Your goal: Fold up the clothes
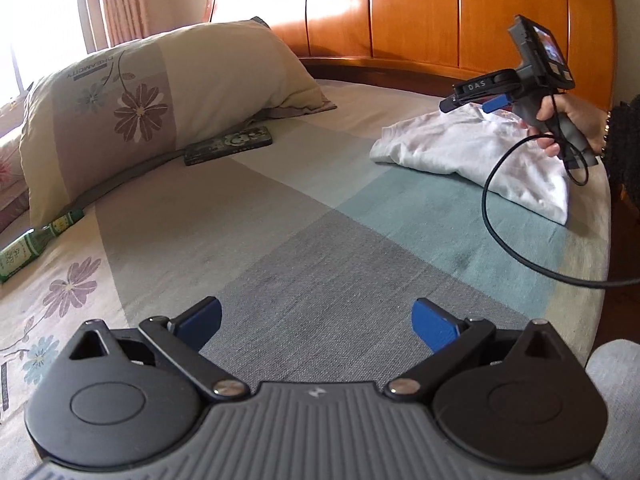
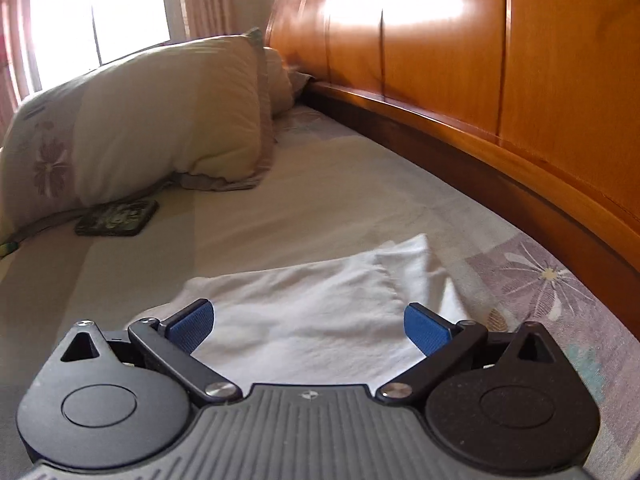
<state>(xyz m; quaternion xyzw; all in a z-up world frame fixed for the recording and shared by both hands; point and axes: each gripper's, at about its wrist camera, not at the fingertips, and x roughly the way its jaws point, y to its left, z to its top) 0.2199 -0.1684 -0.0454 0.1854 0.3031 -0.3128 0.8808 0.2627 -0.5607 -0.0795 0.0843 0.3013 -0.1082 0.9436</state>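
A white garment (image 1: 476, 156) lies folded in a rough bundle on the bed near the headboard, at the right of the left wrist view. The right gripper (image 1: 472, 100), held by a hand (image 1: 568, 120), hovers over its far edge. In the right wrist view the garment (image 2: 312, 304) lies just beyond and under my right gripper (image 2: 308, 324), which stands open with nothing between its blue pads (image 2: 424, 332). My left gripper (image 1: 316, 324) is open too, low over the bare grey and blue bedsheet (image 1: 320, 240), well left of the garment.
A large floral pillow (image 1: 152, 100) leans at the back left, with a dark patterned phone-like case (image 1: 228, 146) lying before it. A green bottle (image 1: 32, 248) lies at the left. The orange wooden headboard (image 1: 440, 12) runs along the back. A black cable (image 1: 504, 232) trails over the sheet.
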